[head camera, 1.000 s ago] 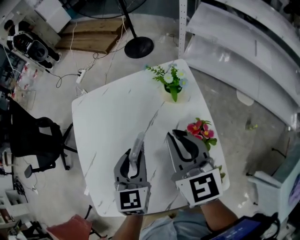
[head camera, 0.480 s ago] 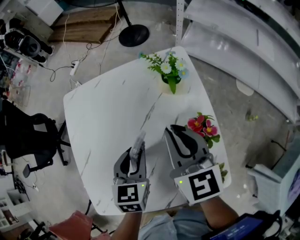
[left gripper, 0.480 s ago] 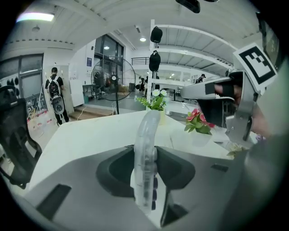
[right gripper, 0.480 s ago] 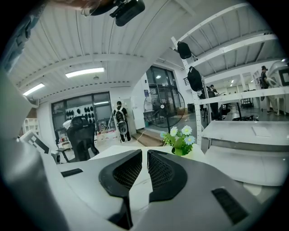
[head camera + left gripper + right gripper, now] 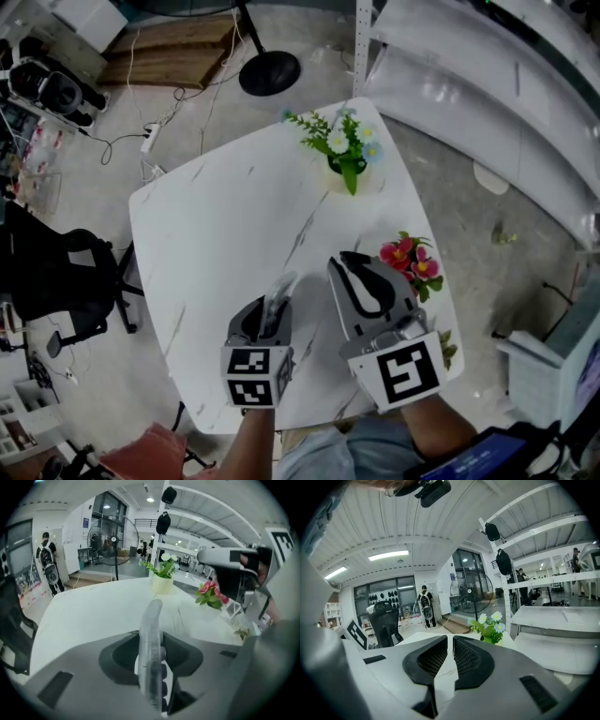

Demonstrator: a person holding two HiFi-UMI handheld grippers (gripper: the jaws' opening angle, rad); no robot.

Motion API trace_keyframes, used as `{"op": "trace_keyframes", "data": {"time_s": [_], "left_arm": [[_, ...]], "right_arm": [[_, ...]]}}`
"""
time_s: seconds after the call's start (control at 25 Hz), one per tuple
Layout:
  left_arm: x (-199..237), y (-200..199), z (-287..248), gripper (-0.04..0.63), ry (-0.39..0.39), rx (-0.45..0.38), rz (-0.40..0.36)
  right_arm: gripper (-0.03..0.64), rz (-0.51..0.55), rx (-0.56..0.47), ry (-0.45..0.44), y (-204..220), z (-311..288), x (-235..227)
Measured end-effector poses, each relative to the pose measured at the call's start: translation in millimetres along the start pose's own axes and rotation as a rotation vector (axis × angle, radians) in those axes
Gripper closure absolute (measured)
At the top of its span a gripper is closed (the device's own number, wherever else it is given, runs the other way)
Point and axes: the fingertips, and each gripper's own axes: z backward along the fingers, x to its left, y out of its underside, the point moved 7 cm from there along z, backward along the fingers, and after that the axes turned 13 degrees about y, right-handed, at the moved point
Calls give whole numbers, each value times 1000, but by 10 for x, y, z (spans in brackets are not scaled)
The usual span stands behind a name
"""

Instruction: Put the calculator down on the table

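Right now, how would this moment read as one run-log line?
left gripper: shut on calculator, edge-up | right gripper: shut, empty | table: calculator over it, not released

Head view: high above, looking steeply down on whole white table [image 5: 225,234]. Left gripper view: low, close over table, tilted down, facing daisy pot [image 5: 162,579]. Right gripper view: higher, near level, same heading. Shared by all three: table, daisy pot, standing fan [image 5: 112,541].
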Motion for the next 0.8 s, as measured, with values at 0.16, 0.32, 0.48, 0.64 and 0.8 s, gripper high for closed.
{"op": "trace_keyframes", "data": {"time_s": [0.16,0.32,0.48,0.64,0.8], "left_arm": [[82,45,-39,456,-15,9,1],[55,29,-67,451,-29,13,-64],[68,28,-58,440,-43,4,-107],[130,23,-52,426,-43,-17,-109],[185,23,-66,409,-37,-34,-111]], "right_arm": [[563,3,9,3,10,-15,-7],[563,-1,18,7,30,-28,-2],[563,-4,20,4,30,-28,22],[563,-5,16,7,30,-32,37],[563,1,16,12,28,-29,48]]}}
